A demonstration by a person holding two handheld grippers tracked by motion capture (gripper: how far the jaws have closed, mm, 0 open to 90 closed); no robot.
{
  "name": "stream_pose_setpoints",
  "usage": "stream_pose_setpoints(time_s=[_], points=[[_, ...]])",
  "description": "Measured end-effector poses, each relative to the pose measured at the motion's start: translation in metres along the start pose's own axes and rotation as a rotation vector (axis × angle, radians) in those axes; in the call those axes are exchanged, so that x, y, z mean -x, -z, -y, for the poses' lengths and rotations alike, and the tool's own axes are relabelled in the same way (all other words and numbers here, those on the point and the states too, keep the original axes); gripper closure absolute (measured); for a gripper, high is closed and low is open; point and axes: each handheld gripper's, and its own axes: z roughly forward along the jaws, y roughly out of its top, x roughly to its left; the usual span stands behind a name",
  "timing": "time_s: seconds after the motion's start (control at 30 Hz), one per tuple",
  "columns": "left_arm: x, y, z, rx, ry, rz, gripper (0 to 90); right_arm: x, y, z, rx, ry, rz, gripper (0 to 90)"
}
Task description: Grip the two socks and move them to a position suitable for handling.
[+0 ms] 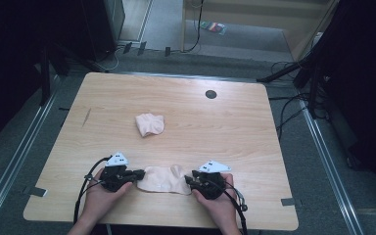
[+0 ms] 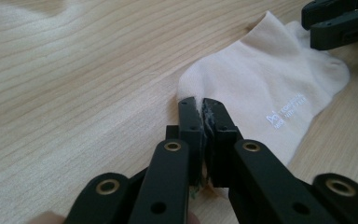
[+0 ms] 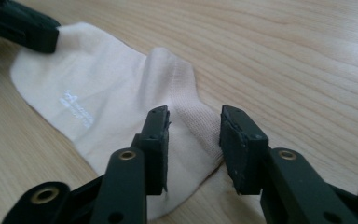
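Pinching sock point(image 1: 162, 179) toe: left gripper point(image 1: 138, 174) level; right gripper point(image 1: 189, 179) agape, apparently astride cuff.

Left tool point(image 1: 138, 174) clamped shut; right tool point(image 1: 190, 179) apparently parted, both hands low.

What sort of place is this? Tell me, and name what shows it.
Probably a lab or recording room, not a home: a bare wooden table on grey carpet, loose cables across the floor, and dark stands around it. Two pale socks lie on the table.

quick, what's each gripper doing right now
left gripper: shut on the toe end of the flat sock
right gripper: open, jaws astride the sock's cuff
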Motion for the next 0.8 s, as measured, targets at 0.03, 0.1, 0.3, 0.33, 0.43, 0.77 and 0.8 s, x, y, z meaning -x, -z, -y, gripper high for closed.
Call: stream_pose_setpoints(time_s=[0.03, 0.1, 0.3, 0.33, 0.43, 0.77, 0.8], points=[[0.001, 0.000, 0.000, -0.003, -0.007, 0.006, 88.7, -0.001, 0.000, 0.000, -0.002, 0.012, 0.006, 72.3], [0.002, 0.000, 0.000, -0.036, -0.030, -0.016, 89.4, -0.003, -0.001, 0.000, -0.011, 0.044, 0.026, 84.9], [-0.001, 0.004, 0.000, -0.046, -0.027, -0.041, 90.0, 0.006, 0.008, 0.000, -0.052, 0.030, 0.077, 90.0], [-0.002, 0.004, 0.001, -0.049, -0.030, -0.041, 90.0, 0.007, 0.009, 0.000, -0.057, 0.031, 0.087, 90.0], [0.001, 0.004, 0.000, -0.029, -0.042, -0.017, 90.0, 0.009, 0.010, 0.000, -0.052, 0.022, 0.091, 90.0], [-0.016, 0.021, -0.007, 0.183, 0.110, -0.016, 41.4, 0.021, 0.035, -0.007, 0.173, -0.079, 0.097, 34.9], [-0.018, 0.021, -0.009, 0.191, 0.123, -0.026, 39.7, 0.024, 0.038, -0.008, 0.184, -0.096, 0.103, 30.7]])
